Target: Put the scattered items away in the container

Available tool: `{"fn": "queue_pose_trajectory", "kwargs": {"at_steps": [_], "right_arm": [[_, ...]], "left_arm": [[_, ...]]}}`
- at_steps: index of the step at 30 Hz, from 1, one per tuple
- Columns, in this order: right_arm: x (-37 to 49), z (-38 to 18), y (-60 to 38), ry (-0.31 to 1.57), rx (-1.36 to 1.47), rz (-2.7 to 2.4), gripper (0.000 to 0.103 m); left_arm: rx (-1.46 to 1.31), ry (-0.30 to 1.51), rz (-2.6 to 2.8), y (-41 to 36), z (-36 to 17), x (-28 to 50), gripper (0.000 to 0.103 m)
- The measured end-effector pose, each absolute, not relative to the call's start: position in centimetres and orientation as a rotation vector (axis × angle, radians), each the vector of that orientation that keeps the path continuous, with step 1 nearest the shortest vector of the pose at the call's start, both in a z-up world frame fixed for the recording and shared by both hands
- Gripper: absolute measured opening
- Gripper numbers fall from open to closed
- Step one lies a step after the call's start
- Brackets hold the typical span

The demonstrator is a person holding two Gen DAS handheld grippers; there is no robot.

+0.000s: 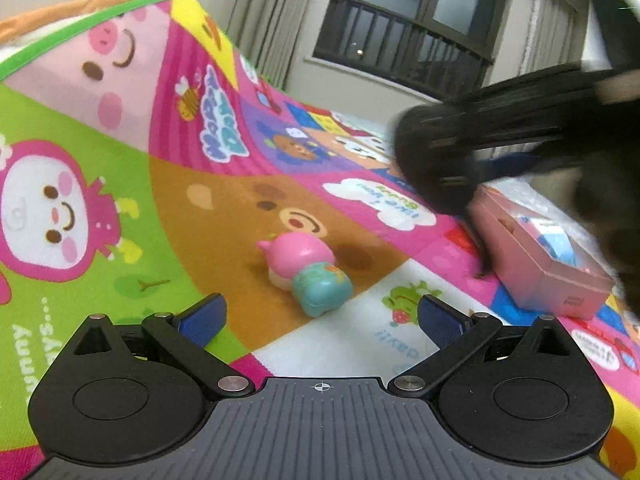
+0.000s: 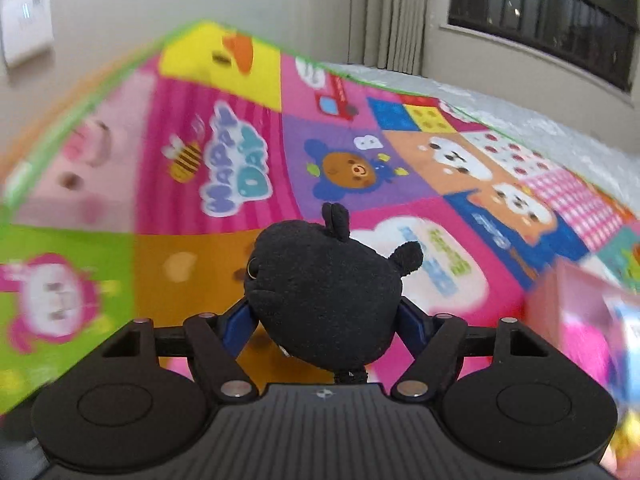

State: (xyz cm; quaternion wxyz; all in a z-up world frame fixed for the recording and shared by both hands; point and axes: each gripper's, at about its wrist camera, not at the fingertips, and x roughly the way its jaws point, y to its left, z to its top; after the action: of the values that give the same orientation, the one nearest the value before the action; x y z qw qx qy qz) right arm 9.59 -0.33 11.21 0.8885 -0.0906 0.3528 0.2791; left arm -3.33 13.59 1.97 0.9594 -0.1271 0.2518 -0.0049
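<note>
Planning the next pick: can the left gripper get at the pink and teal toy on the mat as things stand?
Probably yes. The left gripper is open and empty, and the pink and teal toy lies on the mat just ahead of its fingertips with nothing between. The right gripper is off toward the pink box.

Domestic room, apparently a bedroom or child's play area: colourful cartoon play mat (image 2: pixel 224 168) spread over a raised surface, beige curtains (image 2: pixel 384 12), a dark barred window (image 2: pixel 552 12), plain wall with a switch plate (image 2: pixel 26 24), pale quilted covering (image 2: pixel 520 120) beneath the mat
</note>
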Motion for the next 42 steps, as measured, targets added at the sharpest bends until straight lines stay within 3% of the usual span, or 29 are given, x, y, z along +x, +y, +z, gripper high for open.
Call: {"fn": "queue_pose_trajectory", "kwargs": {"at_steps": [5,10,13,20,29,37,42], "right_arm": [[3.8,13.0,-8.5,0.898,-0.033,0.587,0.074],[1.5,9.2,-14.7,1.232,0.196,0.522,0.074],[1.2,6.5,-16.7,1.324,0.292,0.474,0.075],[0.7,6.9,-17.7,1.137,0.250,0.427,0.091],[0.1,8.0,-19.6,0.923,0.111,0.309,0.092],[-0.8,8.2,-21.4,0.829,-0.002,0.166,0.093],[-1.7,7.7,-24.7,0.808,0.072,0.122,0.097]], "left_arm": [[-0.194,0.463,-0.034,11.6,2.7,-4.0,0.103],[-0.130,0.440,-0.126,9.4,2.7,-4.6,0.103],[-0.094,0.448,-0.134,8.6,2.3,-4.6,0.103],[-0.204,0.452,-0.104,10.3,1.9,-4.5,0.103],[-0.209,0.463,-0.077,10.4,1.7,-4.3,0.103],[-0.227,0.466,-0.068,10.7,1.5,-4.3,0.103],[-0.244,0.477,-0.047,11.0,1.7,-4.2,0.103]]}}
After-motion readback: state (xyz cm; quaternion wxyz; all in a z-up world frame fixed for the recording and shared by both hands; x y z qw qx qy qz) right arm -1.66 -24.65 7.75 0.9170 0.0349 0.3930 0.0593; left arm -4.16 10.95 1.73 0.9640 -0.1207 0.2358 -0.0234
